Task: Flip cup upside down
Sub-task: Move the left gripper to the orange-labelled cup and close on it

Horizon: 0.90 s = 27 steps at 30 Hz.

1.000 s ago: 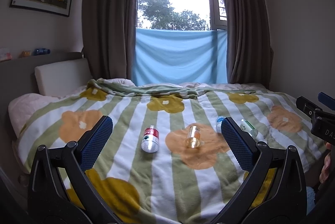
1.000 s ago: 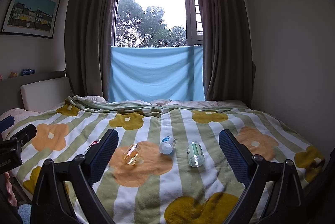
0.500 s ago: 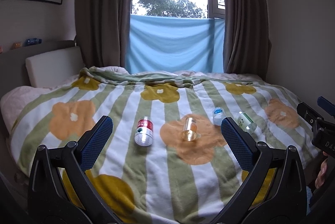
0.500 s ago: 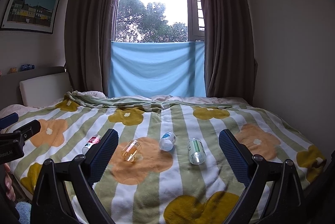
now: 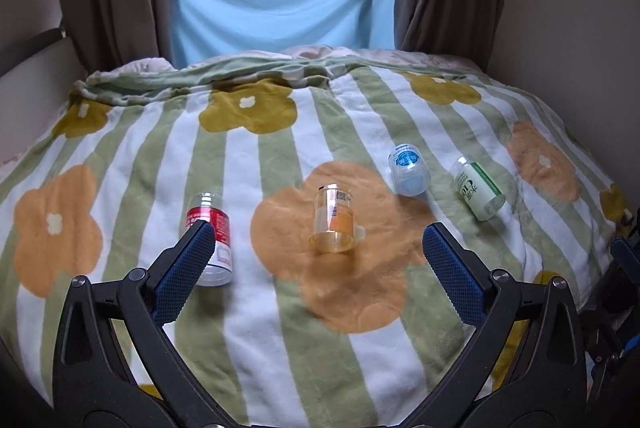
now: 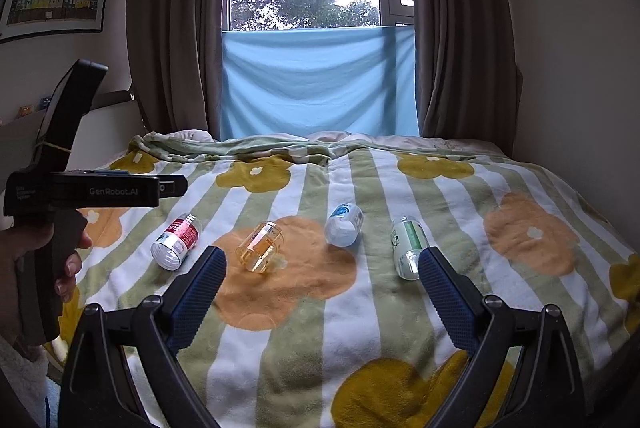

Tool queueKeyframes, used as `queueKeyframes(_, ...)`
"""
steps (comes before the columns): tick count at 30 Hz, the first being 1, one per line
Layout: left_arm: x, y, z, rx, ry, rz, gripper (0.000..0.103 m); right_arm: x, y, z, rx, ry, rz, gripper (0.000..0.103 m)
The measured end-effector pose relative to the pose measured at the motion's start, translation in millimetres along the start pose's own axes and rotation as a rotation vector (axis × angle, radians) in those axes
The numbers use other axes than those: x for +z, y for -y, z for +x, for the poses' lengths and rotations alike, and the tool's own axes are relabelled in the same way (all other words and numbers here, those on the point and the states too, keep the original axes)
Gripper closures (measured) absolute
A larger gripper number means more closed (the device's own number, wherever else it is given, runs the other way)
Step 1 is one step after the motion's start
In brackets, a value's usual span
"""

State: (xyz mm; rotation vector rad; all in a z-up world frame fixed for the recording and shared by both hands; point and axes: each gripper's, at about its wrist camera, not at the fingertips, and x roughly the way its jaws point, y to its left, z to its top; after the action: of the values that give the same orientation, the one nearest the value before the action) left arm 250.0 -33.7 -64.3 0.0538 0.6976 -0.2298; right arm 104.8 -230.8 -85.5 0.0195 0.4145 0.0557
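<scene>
Several small cups lie on their sides on the flowered blanket (image 5: 280, 328). An orange-tinted clear cup (image 5: 334, 220) lies in the middle, also in the right wrist view (image 6: 260, 247). A red-label cup (image 5: 210, 240) (image 6: 177, 241) lies to its left. A blue-label cup (image 5: 409, 174) (image 6: 344, 224) and a green-label cup (image 5: 477, 193) (image 6: 408, 247) lie to its right. My left gripper (image 5: 318, 240) is open and empty, hovering just short of the orange cup. My right gripper (image 6: 322, 260) is open and empty, nearer the bed's front.
The bed fills the view, with a wall close on the right and a headboard (image 6: 104, 116) on the left. Brown curtains (image 6: 176, 28) and a blue cloth (image 6: 320, 80) hang at the window behind. The hand-held left gripper's body (image 6: 80, 188) stands at the left in the right wrist view.
My left gripper has moved forward and tilted down toward the cups, which look much larger. It has come well into the right wrist view at the left. Both stay open.
</scene>
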Motion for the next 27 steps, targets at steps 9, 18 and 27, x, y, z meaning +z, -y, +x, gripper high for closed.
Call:
queueKeyframes(9, 18.5, 0.6, 136.5, -0.019, -0.222, 0.020, 0.000, -28.1, 1.4, 62.4, 0.045, -0.156, 0.009, 0.007)
queueKeyframes(18, 24.9, 0.9, 239.1, -0.022, -0.474, 0.030, 0.000, -52.2, -7.7, 102.7, 0.098, -0.257, 0.001, 0.007)
queueKeyframes(27, 13.2, 8.6, 279.0, -0.074, -0.612, -0.020, 0.036, -62.7, -12.4, 111.6, 0.132, -0.291, 0.013, 0.007)
